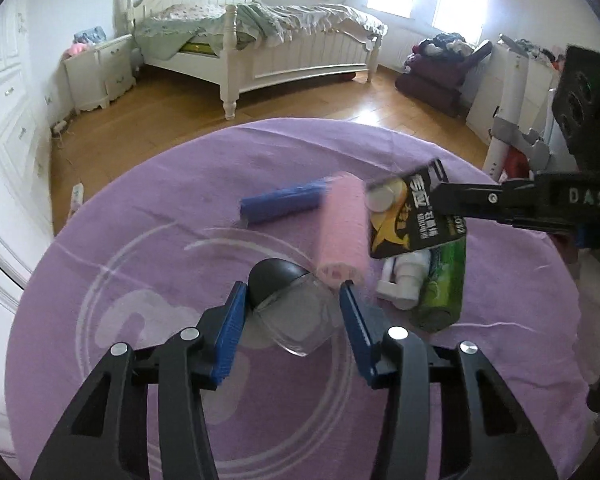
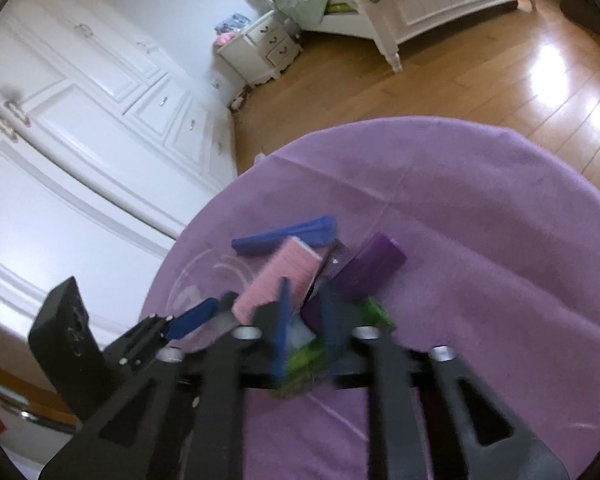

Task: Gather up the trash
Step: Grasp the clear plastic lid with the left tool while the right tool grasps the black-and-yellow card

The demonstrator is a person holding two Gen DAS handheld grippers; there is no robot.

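A clear glass jar with a black cap point(image 1: 288, 308) lies on the purple tablecloth point(image 1: 160, 208). My left gripper point(image 1: 292, 308) has its blue pads against the jar's two sides. From the right, my right gripper point(image 1: 440, 196) holds a black and yellow snack wrapper point(image 1: 408, 220) by its corner above the pile. Under it lie a pink roll point(image 1: 340, 232), a blue roll point(image 1: 284, 204), a green can point(image 1: 444, 288) and a white pump cap point(image 1: 404, 280). The right wrist view is blurred; the right gripper point(image 2: 304, 316) is over the pink roll point(image 2: 280, 280), beside a purple box point(image 2: 372, 268).
The round table's edge point(image 2: 500, 136) drops to a wooden floor point(image 1: 300, 100). A white bed point(image 1: 284, 40) and nightstand point(image 1: 100, 68) stand beyond, white wardrobe doors point(image 2: 80, 120) to the left. Clothes are piled on a dark chair point(image 1: 440, 68) at the right.
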